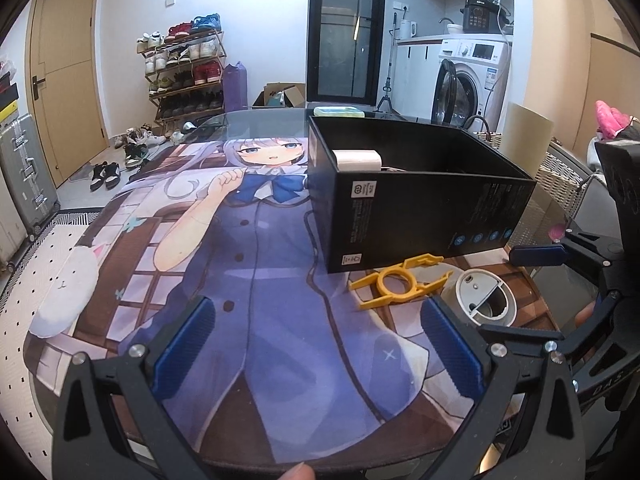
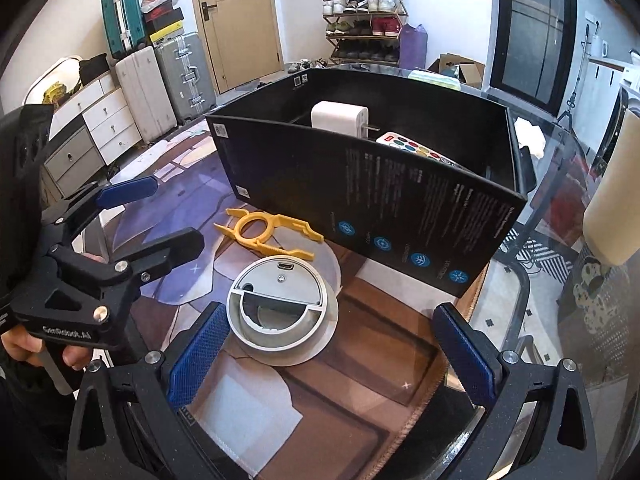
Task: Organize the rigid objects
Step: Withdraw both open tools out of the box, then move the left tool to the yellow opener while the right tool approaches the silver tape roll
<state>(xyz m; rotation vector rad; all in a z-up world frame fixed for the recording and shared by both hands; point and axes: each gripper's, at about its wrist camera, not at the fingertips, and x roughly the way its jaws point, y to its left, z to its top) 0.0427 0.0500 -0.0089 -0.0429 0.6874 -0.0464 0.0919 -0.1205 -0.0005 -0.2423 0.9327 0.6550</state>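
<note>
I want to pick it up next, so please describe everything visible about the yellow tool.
The yellow tool is flat, plastic-looking, with a central ring and thin forked arms at each end. It lies flat on the mat, between the black box and the grey disc. Nothing grips it.

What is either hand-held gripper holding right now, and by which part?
Nothing. The left hand-held gripper and the right hand-held gripper are both open and empty; the round gray device lies untouched on the mat.
</note>
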